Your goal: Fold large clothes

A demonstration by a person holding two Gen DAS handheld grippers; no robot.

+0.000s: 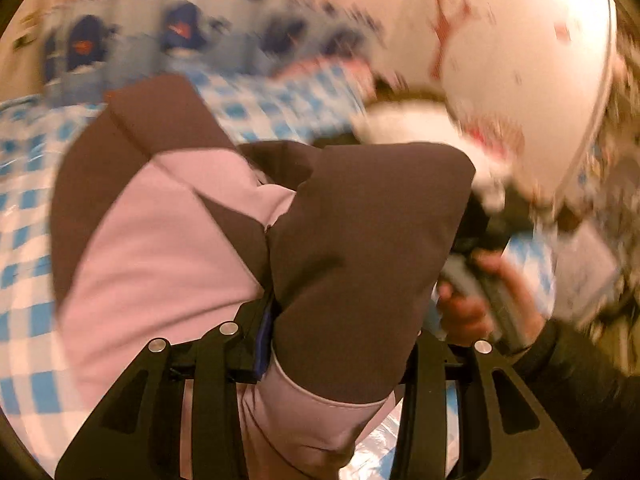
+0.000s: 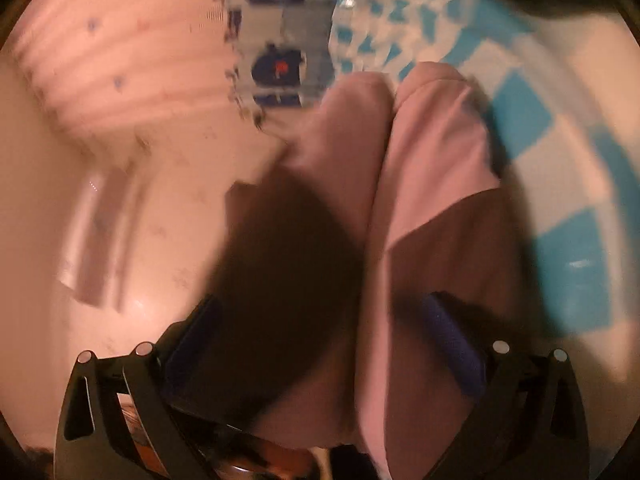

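A large pink and brown garment [image 1: 168,240] lies partly on the blue-and-white checked tablecloth [image 1: 24,240]. One bunched brown fold rises between the fingers of my left gripper [image 1: 340,332], which is shut on it, and a pink cuff hangs below the jaws. In the right wrist view the same garment [image 2: 432,152] runs up from my right gripper [image 2: 320,340], whose blue pads [image 2: 452,340] are shut on a thick pink and brown bundle. A hand [image 1: 464,308] holding the right gripper's handle shows beside the lifted fold. Both views are blurred.
The checked cloth [image 2: 560,160] covers the table under and around the garment. A blue patterned band [image 1: 180,32] runs along the pink wall behind. A large white patterned shape [image 1: 520,60] fills the upper right, close to the lifted fold.
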